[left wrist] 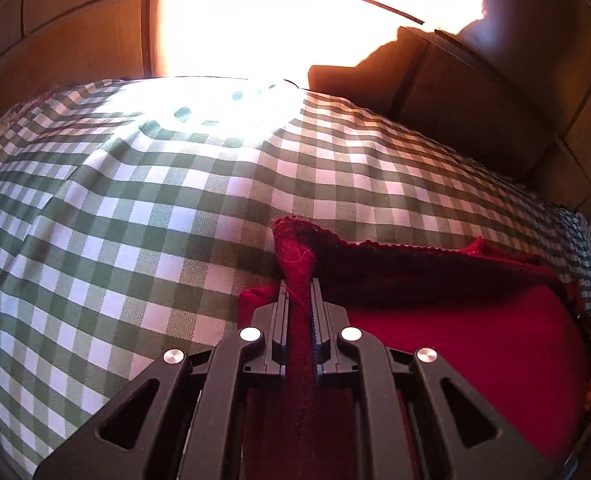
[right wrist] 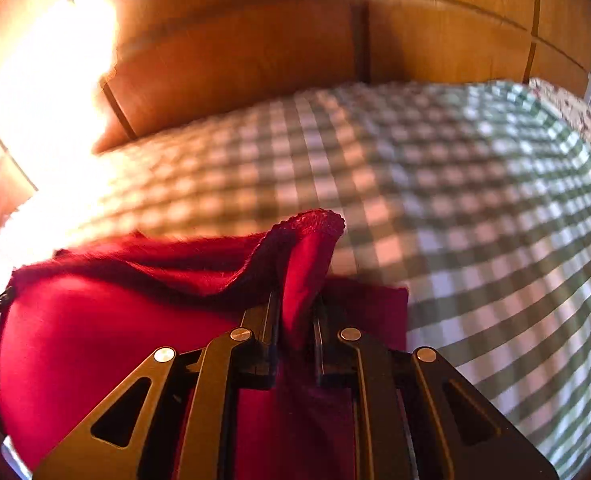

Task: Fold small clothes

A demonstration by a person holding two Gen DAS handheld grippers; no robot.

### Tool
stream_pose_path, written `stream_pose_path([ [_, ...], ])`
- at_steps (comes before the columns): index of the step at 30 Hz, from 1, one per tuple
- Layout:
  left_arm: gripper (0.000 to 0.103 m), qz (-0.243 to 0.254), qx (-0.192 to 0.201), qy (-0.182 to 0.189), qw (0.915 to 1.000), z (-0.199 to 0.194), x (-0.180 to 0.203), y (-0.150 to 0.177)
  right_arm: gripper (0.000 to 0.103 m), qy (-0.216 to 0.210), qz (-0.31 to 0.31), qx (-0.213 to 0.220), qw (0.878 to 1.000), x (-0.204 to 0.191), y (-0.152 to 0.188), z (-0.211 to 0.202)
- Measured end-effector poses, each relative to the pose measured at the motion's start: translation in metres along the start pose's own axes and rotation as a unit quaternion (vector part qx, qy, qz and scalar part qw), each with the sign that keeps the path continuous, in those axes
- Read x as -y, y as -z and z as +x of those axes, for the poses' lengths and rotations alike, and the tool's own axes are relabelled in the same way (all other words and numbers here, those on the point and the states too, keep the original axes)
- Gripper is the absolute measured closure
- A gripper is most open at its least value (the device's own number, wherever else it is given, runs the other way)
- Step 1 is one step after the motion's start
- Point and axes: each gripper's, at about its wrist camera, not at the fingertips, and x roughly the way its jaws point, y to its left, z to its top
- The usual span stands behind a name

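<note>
Both tools are clamped on corners of the red garment, the left tool (left wrist: 299, 292) and right tool (right wrist: 295, 312) holding its edge stretched crosswise between them, the garment (left wrist: 455, 340) sagging onto the checked bed (left wrist: 135, 200) toward twelve o'clock.

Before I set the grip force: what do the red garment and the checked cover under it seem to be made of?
Red garment: looks like a soft matte knit, perhaps cotton; its edge is stitched and slightly fuzzy, and it bunches between both grippers. Checked cover: woven green-and-white gingham, likely cotton; the weave shows in the squares.
</note>
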Motion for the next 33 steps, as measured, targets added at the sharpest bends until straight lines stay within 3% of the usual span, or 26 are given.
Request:
stream_pose_path([
  [4, 0.082, 0.012, 0.002, -0.023, 0.9997, -0.016, 0.007, -0.001, 0.079, -0.008, -0.007, 0.011, 1.0, -0.001, 0.002, -0.002],
  [5, 0.079, 0.017, 0.009, -0.028, 0.9994, -0.025, 0.011, 0.0, 0.07, -0.012, -0.008, 0.009, 1.0, -0.001, 0.002, -0.005],
  [6, 0.077, 0.024, 0.02, -0.035, 0.9989, -0.035, 0.012, 0.002, 0.045, -0.013, -0.009, 0.01, 1.0, -0.001, 0.001, -0.011],
  [8, 0.07, 0.036, 0.041, -0.038, 0.9978, -0.056, 0.014, 0.011, 0.025, 0.003, -0.009, 0.034, 0.999, -0.005, 0.004, -0.03],
  [11, 0.065, 0.051, 0.053, -0.027, 0.9969, -0.079, 0.024, 0.033, 0.025, -0.007, -0.025, 0.068, 0.997, -0.014, 0.017, -0.064],
  [17, 0.058, 0.081, 0.058, -0.03, 0.9946, -0.101, 0.041, 0.08, 0.025, -0.059, -0.08, 0.064, 0.993, -0.045, 0.064, -0.1],
  [19, 0.057, 0.087, 0.055, -0.033, 0.9942, -0.104, 0.045, 0.092, 0.025, -0.055, -0.101, 0.057, 0.992, -0.053, 0.079, -0.102],
  [21, 0.057, 0.085, 0.049, -0.033, 0.9947, -0.104, 0.046, 0.099, 0.025, -0.026, -0.117, 0.047, 0.992, -0.055, 0.094, -0.1],
  [27, 0.05, 0.075, 0.053, -0.026, 0.9954, -0.114, 0.043, 0.109, 0.025, -0.003, -0.058, 0.046, 0.997, -0.016, 0.102, -0.117],
  [33, 0.046, 0.071, 0.055, -0.024, 0.9956, -0.118, 0.038, 0.113, 0.025, -0.007, 0.002, 0.027, 1.0, 0.021, 0.113, -0.122],
])
